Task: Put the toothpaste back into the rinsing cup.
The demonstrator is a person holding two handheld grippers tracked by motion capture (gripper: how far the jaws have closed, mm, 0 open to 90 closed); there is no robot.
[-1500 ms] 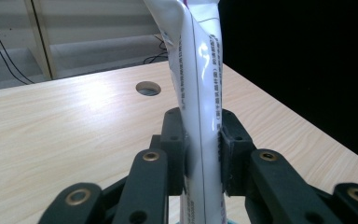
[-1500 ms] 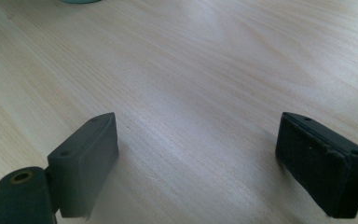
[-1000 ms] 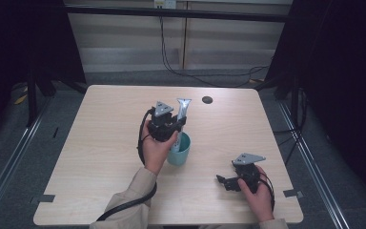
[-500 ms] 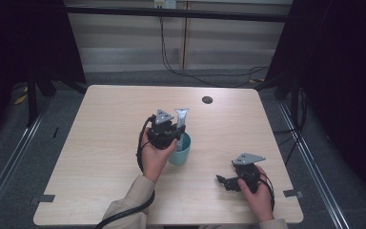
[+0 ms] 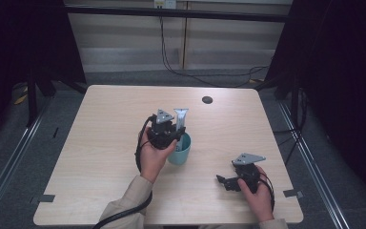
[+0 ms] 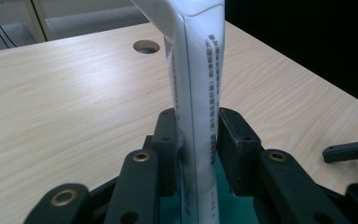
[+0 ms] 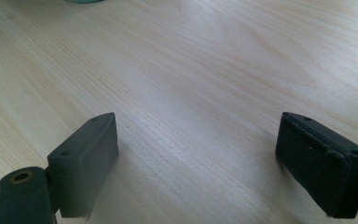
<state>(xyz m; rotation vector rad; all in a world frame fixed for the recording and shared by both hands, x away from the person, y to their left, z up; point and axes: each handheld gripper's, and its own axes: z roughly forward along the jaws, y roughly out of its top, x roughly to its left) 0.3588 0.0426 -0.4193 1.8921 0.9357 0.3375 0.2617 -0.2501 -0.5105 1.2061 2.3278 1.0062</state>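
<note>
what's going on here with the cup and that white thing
A person works at a wooden table with tongs in each hand. The left tongs are shut on a white tube, holding it upright with its lower end in the teal cup. The right tongs rest open near the table's front edge, holding nothing.

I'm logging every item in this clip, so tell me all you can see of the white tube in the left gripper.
The white tube is a soft, glossy plastic-looking squeeze tube with a flat crimped end on top and small printed text down one side. It stands upright, clamped between the left gripper's black pads, its lower end over or inside the teal cup. Its bottom is hidden.
</note>
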